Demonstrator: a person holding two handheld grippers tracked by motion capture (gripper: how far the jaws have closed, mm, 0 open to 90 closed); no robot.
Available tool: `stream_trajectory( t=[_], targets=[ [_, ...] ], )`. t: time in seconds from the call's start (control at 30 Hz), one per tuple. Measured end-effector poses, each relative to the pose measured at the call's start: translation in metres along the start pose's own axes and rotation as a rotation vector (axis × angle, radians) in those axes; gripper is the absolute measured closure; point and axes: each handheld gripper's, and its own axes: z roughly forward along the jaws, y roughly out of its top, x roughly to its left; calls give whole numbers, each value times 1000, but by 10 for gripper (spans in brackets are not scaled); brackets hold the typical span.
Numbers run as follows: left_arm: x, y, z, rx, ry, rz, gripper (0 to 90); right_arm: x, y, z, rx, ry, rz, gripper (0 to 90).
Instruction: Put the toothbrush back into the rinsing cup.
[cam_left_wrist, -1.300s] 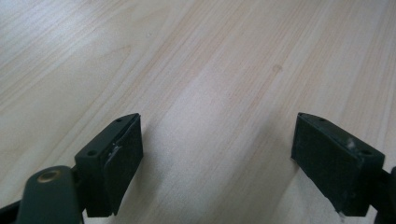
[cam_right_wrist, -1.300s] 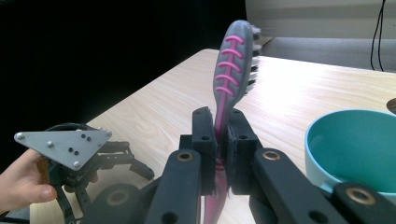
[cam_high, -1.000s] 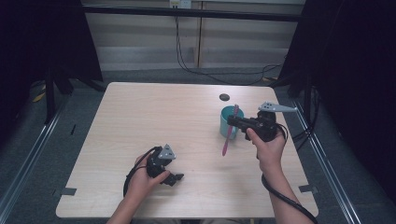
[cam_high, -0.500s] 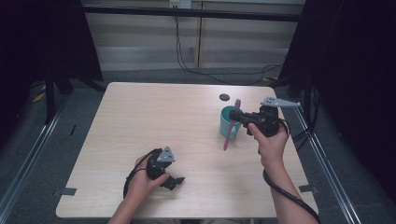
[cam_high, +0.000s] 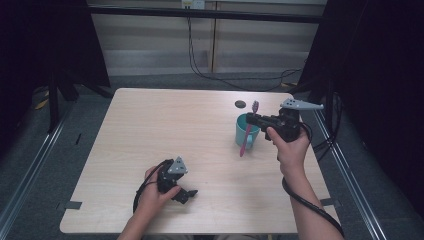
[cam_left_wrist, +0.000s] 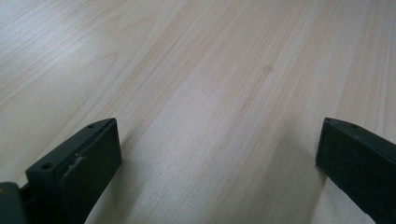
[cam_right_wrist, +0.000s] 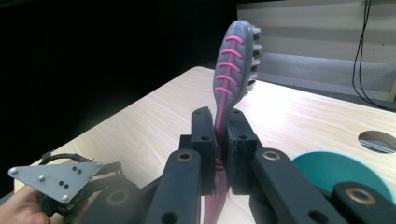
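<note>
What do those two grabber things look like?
Both are black. The left tongs and the right tongs each carry a grey three-cornered plate with small screw holes on top and trail a black cable. Each ends in two flat, blocky black jaws. No sleeves show on the forearms.

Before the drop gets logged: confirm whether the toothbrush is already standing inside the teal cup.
No: the right claw grips the toothbrush near its neck, and its handle hangs in front of the teal cup, outside it.

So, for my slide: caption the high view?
Right gripper holds a pink toothbrush over a teal cup.
</note>
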Motion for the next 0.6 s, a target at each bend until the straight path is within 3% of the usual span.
stream_trajectory(
  t=[0.6],
  targets=[
    [0,0,0,-3,4,-1,0,-4,19,-10,-18,-26,-13,844]
  ],
)
